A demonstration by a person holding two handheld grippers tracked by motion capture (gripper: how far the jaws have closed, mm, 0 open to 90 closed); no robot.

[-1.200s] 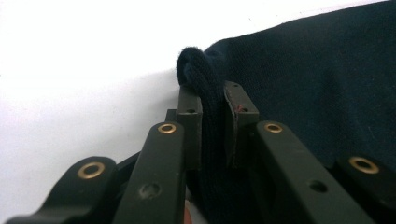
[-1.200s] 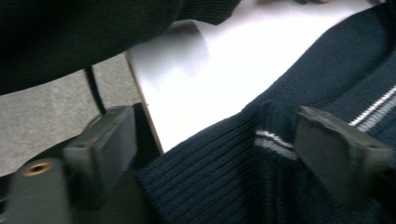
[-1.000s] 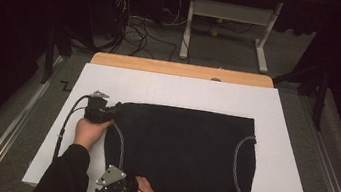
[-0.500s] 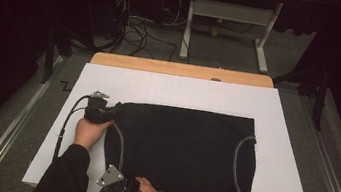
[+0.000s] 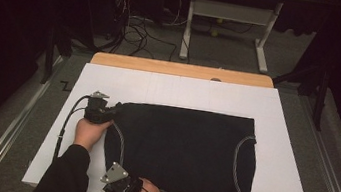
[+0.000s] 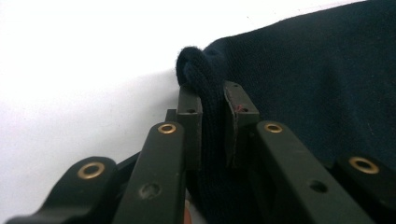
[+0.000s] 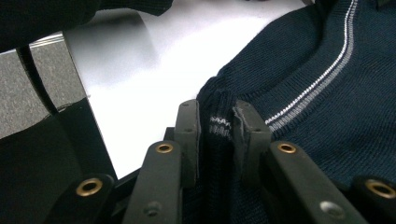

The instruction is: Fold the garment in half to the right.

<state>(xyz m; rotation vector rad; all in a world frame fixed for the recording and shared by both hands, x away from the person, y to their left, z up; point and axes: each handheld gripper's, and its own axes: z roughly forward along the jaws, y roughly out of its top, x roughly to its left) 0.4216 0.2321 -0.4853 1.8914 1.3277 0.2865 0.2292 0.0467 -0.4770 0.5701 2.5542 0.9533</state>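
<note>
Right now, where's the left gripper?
High view: the left gripper sits at the far-left corner of the dark garment on the white table sheet, jaws pinching a fold of its edge.

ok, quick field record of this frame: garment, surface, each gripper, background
garment: dark knit garment with pale stripe trim, lying flat
surface: white sheet over a wooden table
left gripper: shut on a bunched fold at the garment's far left corner
right gripper: jaws have just been closing, pads now on the garment's near left edge
background: cables and a white frame on the floor
</note>
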